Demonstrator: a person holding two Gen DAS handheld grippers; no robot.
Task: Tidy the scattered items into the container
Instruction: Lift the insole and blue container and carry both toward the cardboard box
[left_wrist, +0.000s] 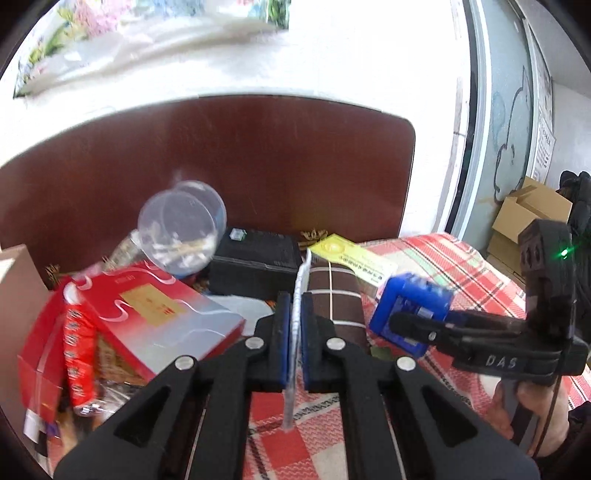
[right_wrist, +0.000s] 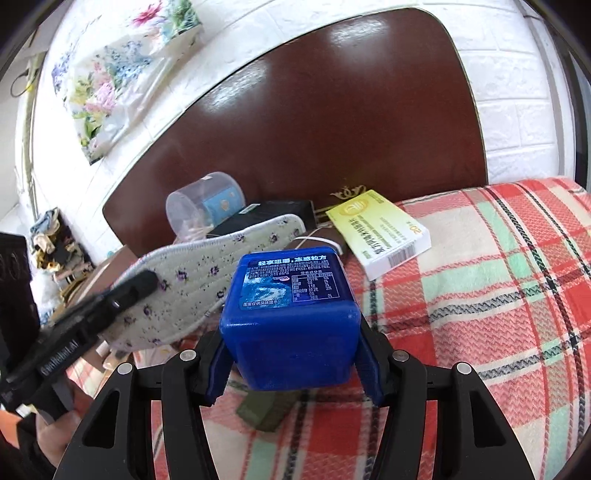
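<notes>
While the left gripper (left_wrist: 294, 325) is pinching one floral insole (right_wrist: 207, 280) by its thin edge above the cluttered box (left_wrist: 22, 280) beside the bed (right_wrist: 480, 295), that floppy piece is risking sagging and slipping out. Rightward, the right gripper (right_wrist: 291, 369) is clamping one blue gum tub (right_wrist: 291, 321), whose smooth sides may be squirting loose; one yellow carton (right_wrist: 380, 232) is waiting on the blanket.

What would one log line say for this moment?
left gripper: shut on insole | right gripper: shut on blue box | both lifted over blanket
</notes>
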